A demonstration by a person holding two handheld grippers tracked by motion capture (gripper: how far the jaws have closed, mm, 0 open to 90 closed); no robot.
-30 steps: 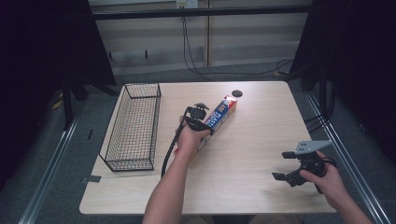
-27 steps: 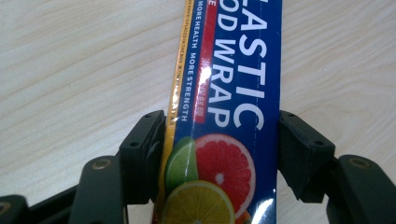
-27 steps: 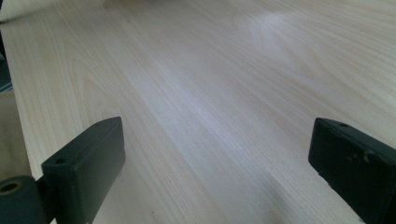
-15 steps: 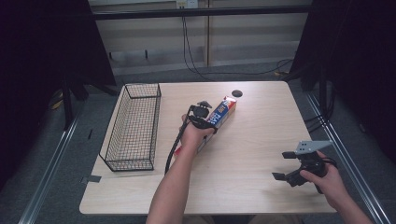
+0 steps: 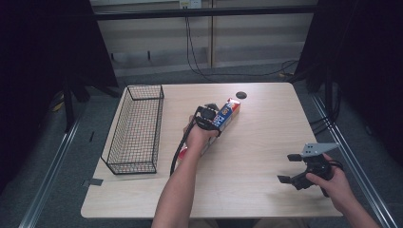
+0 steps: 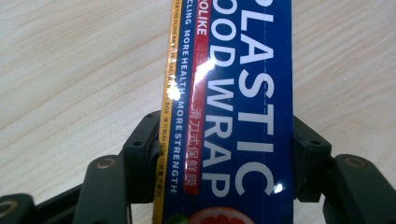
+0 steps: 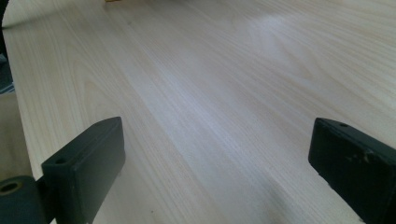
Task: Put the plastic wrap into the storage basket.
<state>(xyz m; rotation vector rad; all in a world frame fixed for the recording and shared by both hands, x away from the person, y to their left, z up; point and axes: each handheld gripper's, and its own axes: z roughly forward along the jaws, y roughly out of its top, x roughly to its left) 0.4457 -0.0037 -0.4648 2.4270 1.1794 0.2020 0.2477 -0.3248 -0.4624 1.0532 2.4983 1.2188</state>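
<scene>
A long blue box of plastic food wrap lies slantwise on the wooden table, near the middle. My left gripper comes down on it from above. In the left gripper view the box runs up between the two black jaws, whose pads press on both long sides. The left gripper has just been closing, with the box between its jaws. My right gripper is held at the near right of the table, open, with bare wood between its jaws.
A black wire basket stands along the table's left side with nothing in it. A small dark round disc lies near the far edge, just beyond the box. The left gripper's cable trails down beside the forearm.
The left hand has shifted slightly along the box toward its far end. The box lies as it did. The right hand and its gripper have kept still.
</scene>
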